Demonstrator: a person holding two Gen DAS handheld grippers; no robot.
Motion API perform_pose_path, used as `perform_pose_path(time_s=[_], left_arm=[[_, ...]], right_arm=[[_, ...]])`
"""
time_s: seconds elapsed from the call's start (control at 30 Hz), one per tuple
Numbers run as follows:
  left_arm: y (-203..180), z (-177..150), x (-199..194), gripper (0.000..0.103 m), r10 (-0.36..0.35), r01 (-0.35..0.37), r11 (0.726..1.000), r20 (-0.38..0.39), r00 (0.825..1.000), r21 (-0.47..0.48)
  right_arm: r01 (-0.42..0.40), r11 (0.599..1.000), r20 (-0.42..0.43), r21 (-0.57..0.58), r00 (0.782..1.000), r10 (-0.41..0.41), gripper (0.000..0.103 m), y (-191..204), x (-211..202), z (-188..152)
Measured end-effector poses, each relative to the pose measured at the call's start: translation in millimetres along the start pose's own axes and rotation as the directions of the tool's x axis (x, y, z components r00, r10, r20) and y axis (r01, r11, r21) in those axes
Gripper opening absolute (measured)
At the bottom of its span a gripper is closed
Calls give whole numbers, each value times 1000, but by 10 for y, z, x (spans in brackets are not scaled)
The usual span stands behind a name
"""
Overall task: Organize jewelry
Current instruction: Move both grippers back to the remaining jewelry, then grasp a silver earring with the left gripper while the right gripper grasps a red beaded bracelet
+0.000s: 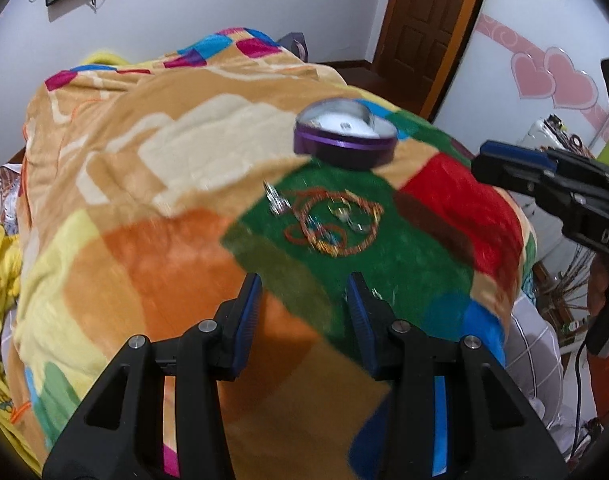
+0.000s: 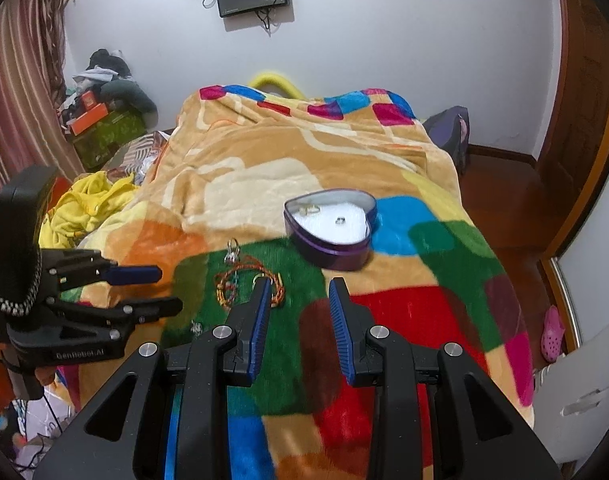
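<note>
**Left wrist view: jewelry tangle ahead of empty gripper, tin beyond**

Left wrist view shows the left gripper (image 1: 304,300) with its jaws parted and nothing between them, held above the blanket (image 1: 152,248) of the bed. Just ahead of the fingertips, on a green patch, a tangle of jewelry (image 1: 332,220) is seen: orange beaded strands looped over one another, with small gold and silver rings caught in the loops and a silvery clip-like piece at the left edge. Detail is softened by motion blur. A tiny glinting item is also noticed right beside the right fingertip, too small to be named.

A clean pick is judged unlikely here. Because the strands are interlaced, several pieces could be lifted together and one dropped on the way. Small rings could be pressed into the plush pile and lost, or blanket fibres pinched along with them.

Further ahead and slightly right, a purple heart-shaped tin (image 1: 344,140) is seen open, white-lined. From the right wrist view, a ring and a small pale piece are already seen inside it. The soft bedding under the tin could let it tip if its rim is nudged.

The right gripper (image 2: 300,296) is seen with jaws partly apart and empty, to the right of the tangle.
</note>
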State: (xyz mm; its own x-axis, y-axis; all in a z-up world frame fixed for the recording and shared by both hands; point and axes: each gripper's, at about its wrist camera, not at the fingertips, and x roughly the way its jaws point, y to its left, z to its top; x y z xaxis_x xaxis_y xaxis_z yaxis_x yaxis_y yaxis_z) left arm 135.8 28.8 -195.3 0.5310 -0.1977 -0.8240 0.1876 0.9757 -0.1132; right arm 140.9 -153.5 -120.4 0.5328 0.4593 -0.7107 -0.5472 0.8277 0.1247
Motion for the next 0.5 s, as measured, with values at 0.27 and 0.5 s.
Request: perform_pose_path(time_s=[0.27, 0.5], left_arm=[[-95, -77, 155, 31, -47, 47, 999, -25, 999, -6], [-86, -67, 238, 9, -95, 95, 995, -17, 995, -37]], right_arm=[[-12, 1000, -21, 17, 1000, 13, 27, 0, 23, -99], [-19, 1000, -59, 22, 998, 20, 27, 6, 178, -147]])
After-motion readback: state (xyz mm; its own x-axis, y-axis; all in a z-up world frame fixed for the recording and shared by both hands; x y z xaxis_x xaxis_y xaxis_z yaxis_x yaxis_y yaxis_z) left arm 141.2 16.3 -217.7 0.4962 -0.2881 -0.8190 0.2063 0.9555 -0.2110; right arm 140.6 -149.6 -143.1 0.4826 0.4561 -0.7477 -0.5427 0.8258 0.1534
